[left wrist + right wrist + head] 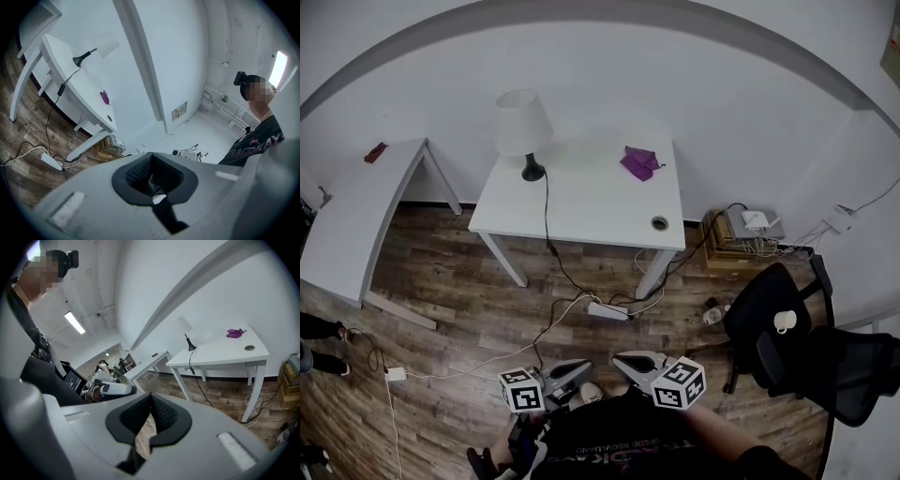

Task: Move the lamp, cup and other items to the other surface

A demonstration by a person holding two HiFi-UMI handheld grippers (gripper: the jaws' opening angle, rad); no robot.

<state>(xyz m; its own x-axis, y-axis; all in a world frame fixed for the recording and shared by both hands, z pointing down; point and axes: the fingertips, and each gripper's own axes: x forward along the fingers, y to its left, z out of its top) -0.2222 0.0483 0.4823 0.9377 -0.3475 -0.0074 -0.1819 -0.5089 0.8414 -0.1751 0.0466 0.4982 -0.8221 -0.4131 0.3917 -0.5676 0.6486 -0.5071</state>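
A white-shaded lamp (522, 127) stands at the back left of a white table (591, 202), its cord running off the front edge. On the same top lie a purple cloth (639, 161) and a small round dark-rimmed thing (660, 223). A white cup (785, 322) sits on a black chair at the right. My left gripper (579, 372) and right gripper (630, 361) are held close to my body, far from the table, tips near each other, both shut and empty. The left gripper view shows its jaws (152, 176), the lamp (104, 47) and the cloth (104, 97). The right gripper view shows its jaws (150, 416) and the lamp (184, 326).
A second white table (356, 211) stands at the left with a small red thing (375, 152) on it. A power strip (607, 310) and cables lie on the wood floor. A stack with devices (748, 234) sits by the wall. Black chairs (825, 361) stand at the right.
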